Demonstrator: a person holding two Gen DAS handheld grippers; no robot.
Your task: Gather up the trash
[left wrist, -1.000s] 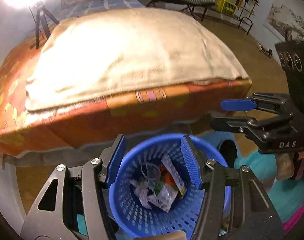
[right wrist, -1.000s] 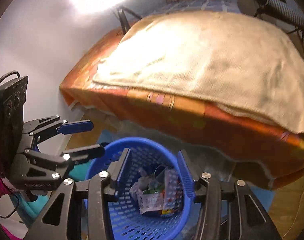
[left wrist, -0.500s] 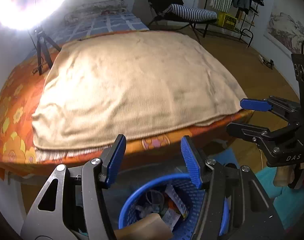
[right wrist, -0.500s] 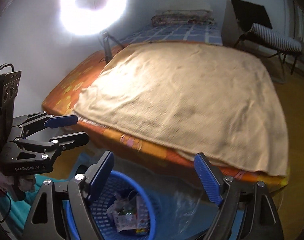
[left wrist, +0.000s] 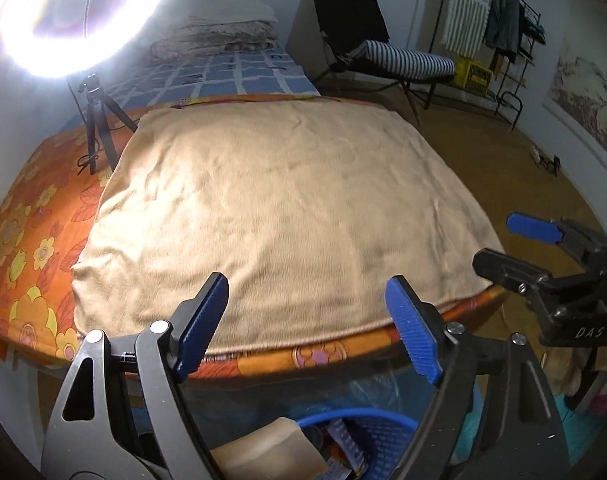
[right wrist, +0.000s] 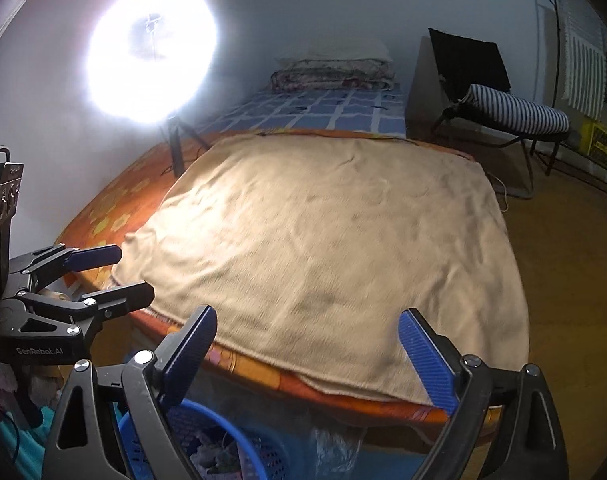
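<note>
Left wrist view
Left gripper [left wrist: 307, 328]: spread wide, nothing between its ribbed blue pads; hangs over the near bed edge.
Right gripper [left wrist: 515, 244]: seen side-on at right, parted, holding nothing.
Bed cover: tan fleece blanket [left wrist: 287, 216], soft and lightly creased, over an orange floral sheet [left wrist: 27, 256].
Room: ring light [left wrist: 75, 12] glaring on a black tripod [left wrist: 97, 120]; striped folding chair [left wrist: 399, 60]; brown floor [left wrist: 515, 168].
Laundry basket [left wrist: 363, 428]: blue perforated plastic, round rim, at bottom edge; wrappers and paper trash inside, partly hidden.

Right wrist view
Right gripper [right wrist: 307, 340]: wide open, empty.
Left gripper [right wrist: 115, 276]: at left, parted, empty.
Laundry basket [right wrist: 231, 440]: below, bottom left; crumpled trash inside.
</note>
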